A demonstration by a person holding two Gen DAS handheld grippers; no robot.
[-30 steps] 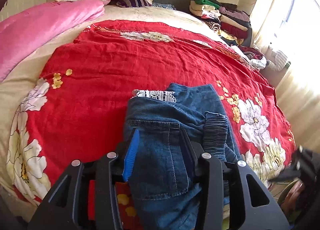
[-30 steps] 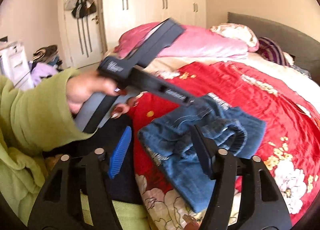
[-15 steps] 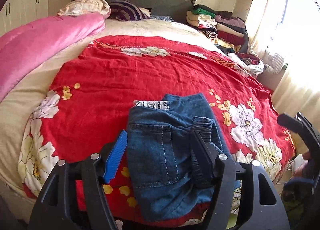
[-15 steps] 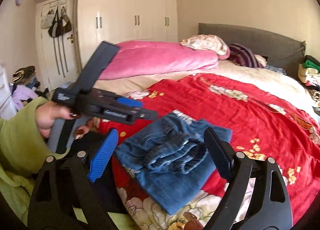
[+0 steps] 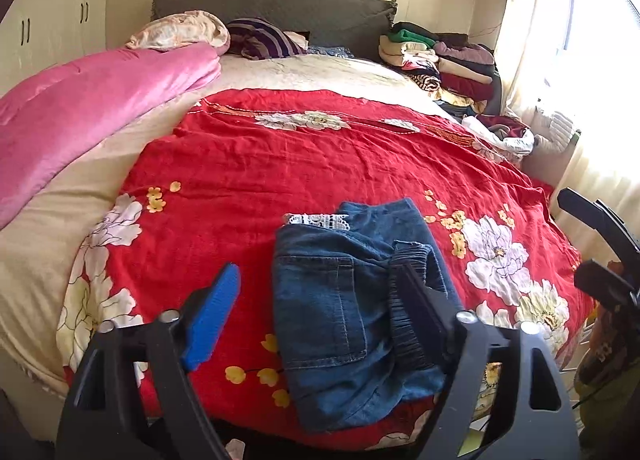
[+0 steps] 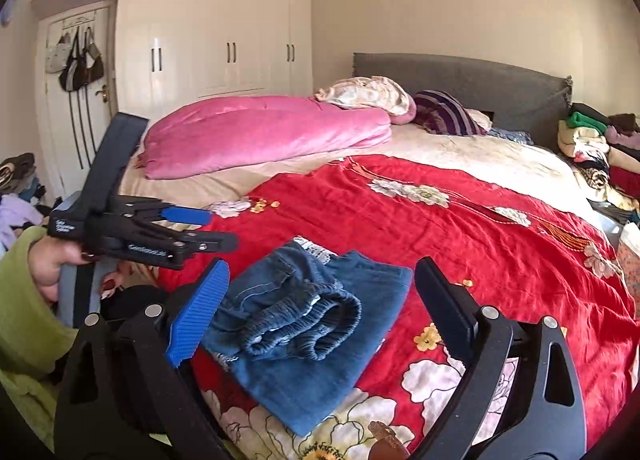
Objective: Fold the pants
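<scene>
Folded pants (image 5: 352, 312) lie on the bedspread (image 5: 280, 164) near the bed's foot, pillows (image 5: 180, 30) far behind

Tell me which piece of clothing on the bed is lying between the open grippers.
The folded denim pants, alone on the red floral bedspread; the other clothes are stacked by the headboard.
</scene>
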